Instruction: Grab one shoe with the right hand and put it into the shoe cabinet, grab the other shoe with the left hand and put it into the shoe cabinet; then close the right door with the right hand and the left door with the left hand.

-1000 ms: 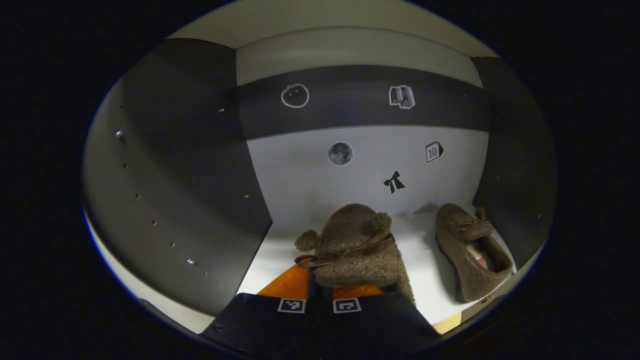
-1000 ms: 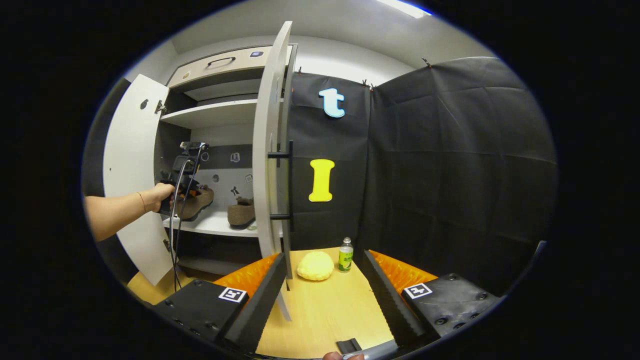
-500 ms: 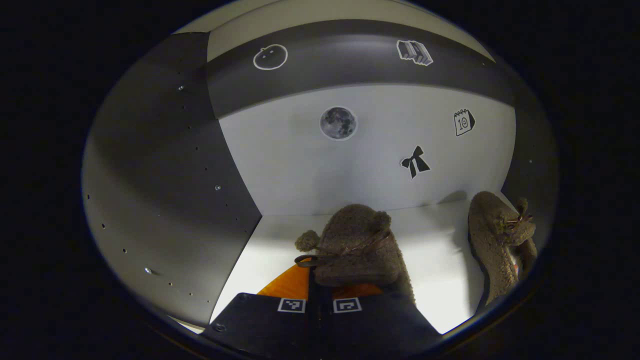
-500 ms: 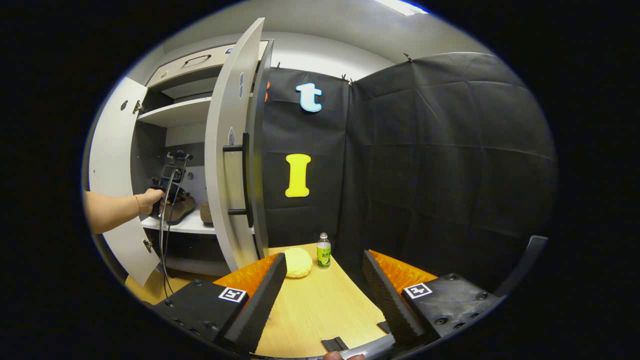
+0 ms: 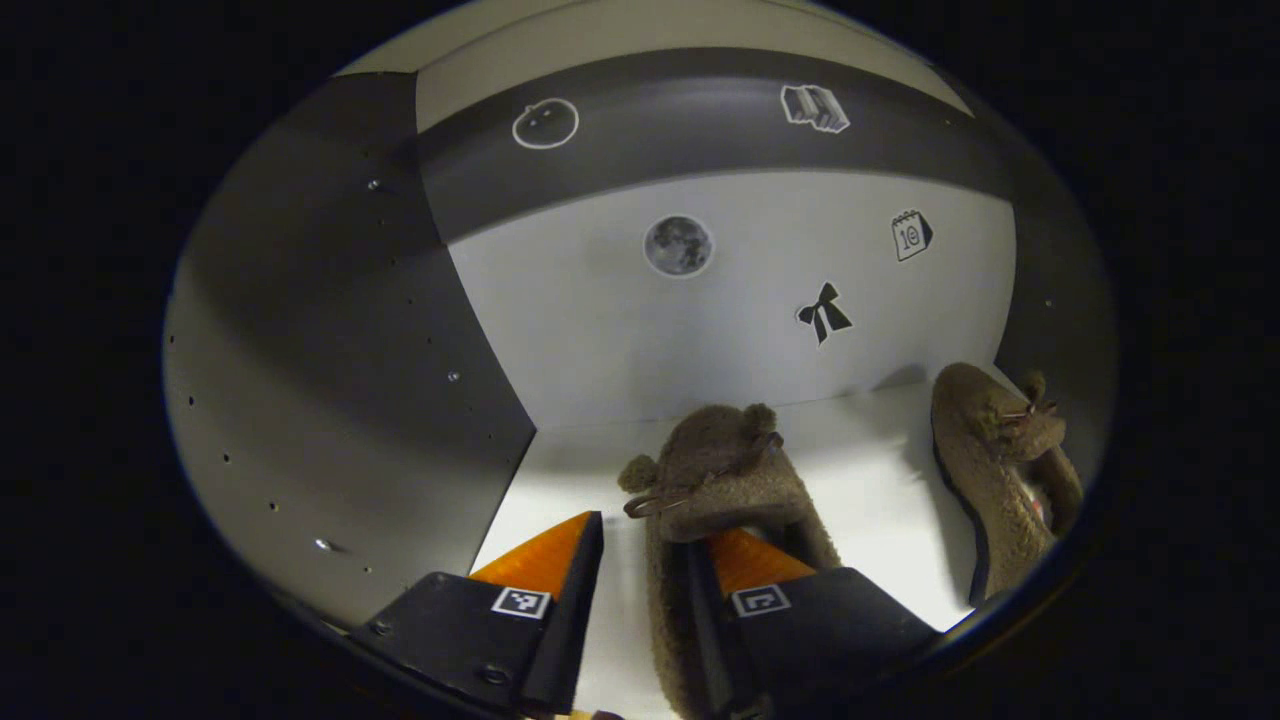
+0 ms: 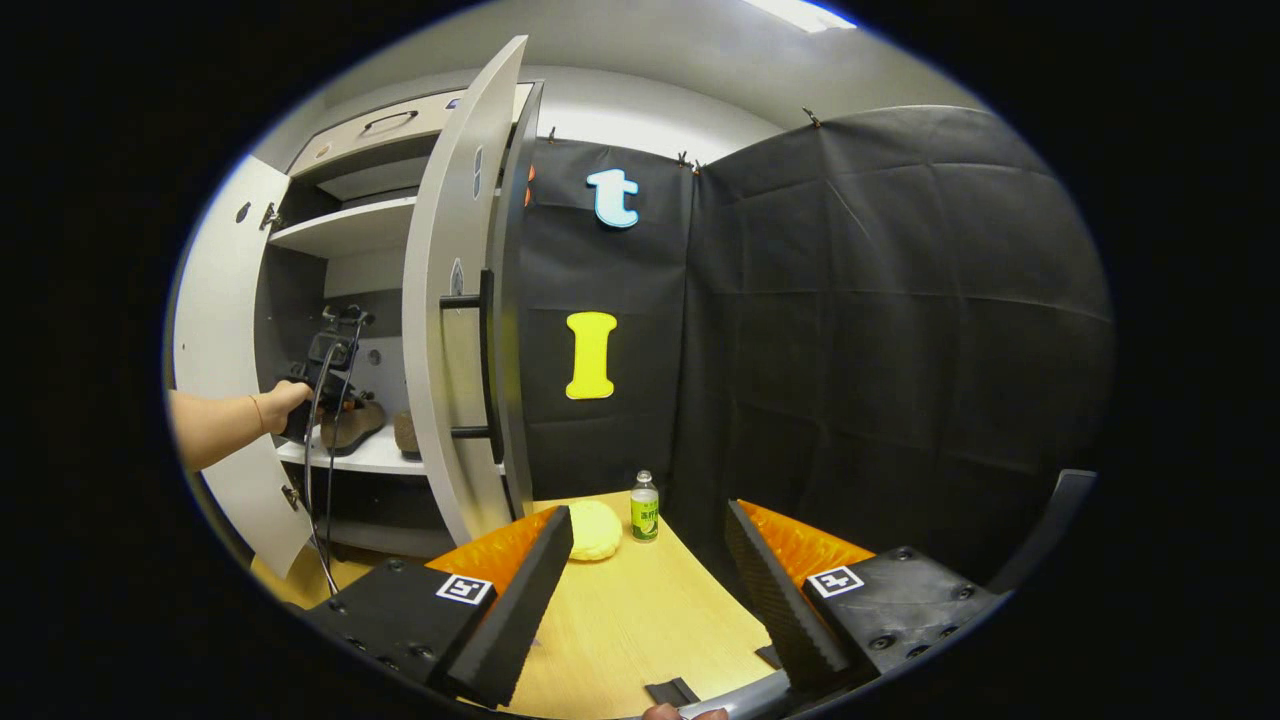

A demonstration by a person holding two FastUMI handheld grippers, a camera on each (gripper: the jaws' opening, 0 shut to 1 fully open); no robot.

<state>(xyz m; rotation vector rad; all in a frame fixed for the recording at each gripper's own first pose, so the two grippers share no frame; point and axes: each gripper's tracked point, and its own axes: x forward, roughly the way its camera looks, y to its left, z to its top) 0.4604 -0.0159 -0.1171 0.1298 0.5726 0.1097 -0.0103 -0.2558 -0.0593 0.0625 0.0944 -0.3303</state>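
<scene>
In the left gripper view, the dark side wall (image 5: pixel 330 400) of the shoe cabinet curves along the left, dotted with small holes, and meets the pale back panel (image 5: pixel 600 330), which carries a few small stickers (image 5: pixel 678 245). On the white shelf (image 5: pixel 880 480) a fuzzy brown shoe (image 5: pixel 715 470) with a bow lies toe-first toward the back; the left gripper (image 5: pixel 640 600) has its fingers spread, one on each side of the shoe's heel end, and whether the right finger just brushes the fabric is hard to tell at this angle. Farther right on the same shelf, near the right wall and apart from the first, the second shoe (image 5: pixel 1000 470) lies with its opening facing up. The right gripper view looks from outside: a hand (image 6: pixel 275 405) reaches past the open left door (image 6: pixel 225 400) into the cabinet, holding the left gripper over the shelf, with a cable (image 6: pixel 318 480) hanging down. The open right door (image 6: pixel 450 320) with its dark handle (image 6: pixel 485 365) stands edge-on and hides much of the shelf. Beyond it, on the wooden floor (image 6: pixel 640 620), sit a yellow round object (image 6: pixel 592 530) and a small bottle (image 6: pixel 645 508). The right gripper (image 6: pixel 650 580) hangs wide open over that floor, holding nothing.
</scene>
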